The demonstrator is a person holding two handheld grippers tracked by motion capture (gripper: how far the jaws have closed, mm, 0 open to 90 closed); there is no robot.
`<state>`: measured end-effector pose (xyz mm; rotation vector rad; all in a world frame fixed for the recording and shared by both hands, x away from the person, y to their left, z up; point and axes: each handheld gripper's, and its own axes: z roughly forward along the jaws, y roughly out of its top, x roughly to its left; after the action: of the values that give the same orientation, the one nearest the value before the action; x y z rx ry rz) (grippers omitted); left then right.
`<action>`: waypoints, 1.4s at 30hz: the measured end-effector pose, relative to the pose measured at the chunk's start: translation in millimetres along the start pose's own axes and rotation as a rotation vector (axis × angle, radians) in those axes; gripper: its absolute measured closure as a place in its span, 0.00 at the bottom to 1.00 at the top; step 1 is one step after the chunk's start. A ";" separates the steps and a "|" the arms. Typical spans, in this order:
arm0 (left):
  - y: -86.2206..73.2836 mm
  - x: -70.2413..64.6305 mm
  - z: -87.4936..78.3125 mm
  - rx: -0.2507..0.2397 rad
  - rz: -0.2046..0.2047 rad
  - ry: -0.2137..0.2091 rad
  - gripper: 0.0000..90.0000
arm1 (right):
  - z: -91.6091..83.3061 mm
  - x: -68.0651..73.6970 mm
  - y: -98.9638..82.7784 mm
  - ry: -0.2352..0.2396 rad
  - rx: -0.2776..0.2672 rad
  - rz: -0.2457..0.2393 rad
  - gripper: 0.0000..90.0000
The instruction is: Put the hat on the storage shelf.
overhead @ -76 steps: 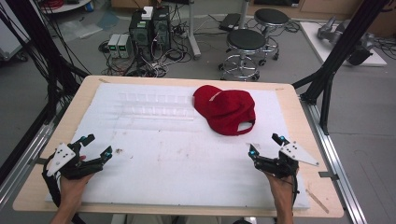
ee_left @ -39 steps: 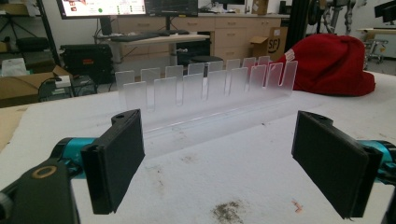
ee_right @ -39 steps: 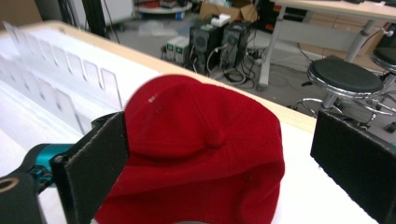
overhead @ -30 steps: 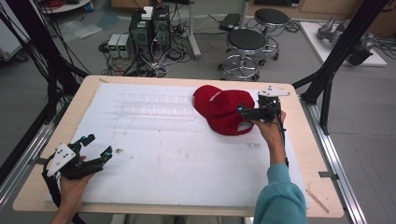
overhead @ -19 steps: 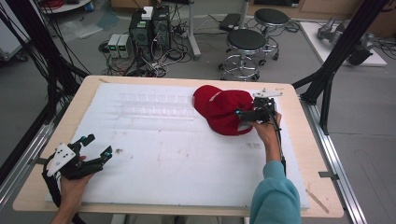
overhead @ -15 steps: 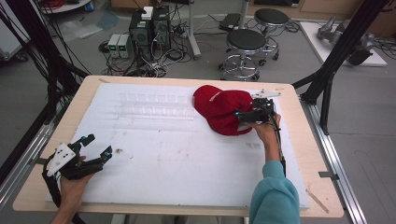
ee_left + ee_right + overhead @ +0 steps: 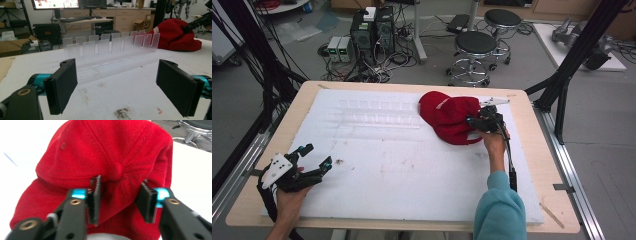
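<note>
Between tool pads point(image 7: 145, 201): ribbed, seemingly corduroy cap point(image 7: 105, 152)

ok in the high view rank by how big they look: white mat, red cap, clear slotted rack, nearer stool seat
1. white mat
2. red cap
3. clear slotted rack, about the cap's size, too faint to separate surely
4. nearer stool seat, farther away

Lighting: even, diffuse, from overhead; room bright, no hard shadows. High view: soft, low res, slightly wide-angle; white foam-covered table top point(image 7: 412, 170) near-blown, faint shade under the left black two-jaw gripper point(image 7: 314, 161). Left gripper view: its own pads up close soft-focus; clear slotted acrylic rack point(image 7: 112, 47) ahead sharper, mild sheen; background windows/monitor glary. Right gripper view: red corduroy baseball cap point(image 7: 107, 152) between the jaws crisp at centre, saturated; right black two-jaw gripper point(image 7: 120, 195) blurred w/ motion smear; table overexposed to pure white at edges.
</note>
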<state>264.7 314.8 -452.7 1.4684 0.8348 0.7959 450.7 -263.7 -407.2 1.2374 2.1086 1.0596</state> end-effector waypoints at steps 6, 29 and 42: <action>0.0 0.0 0.0 0.000 -0.001 0.001 0.19 | -1.3 0.2 0.0 0.043 -0.002 0.033 0.86; 0.6 1.3 0.9 0.009 -0.018 0.000 0.18 | -24.1 16.5 13.7 0.022 -0.072 -0.037 0.91; 5.4 1.3 0.8 0.008 -0.031 -0.023 0.18 | -66.1 29.4 26.1 0.065 -0.193 -0.105 0.90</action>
<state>266.2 315.4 -447.4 1.4659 0.8424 0.7524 402.9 -255.5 -347.5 1.0031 2.0388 1.2379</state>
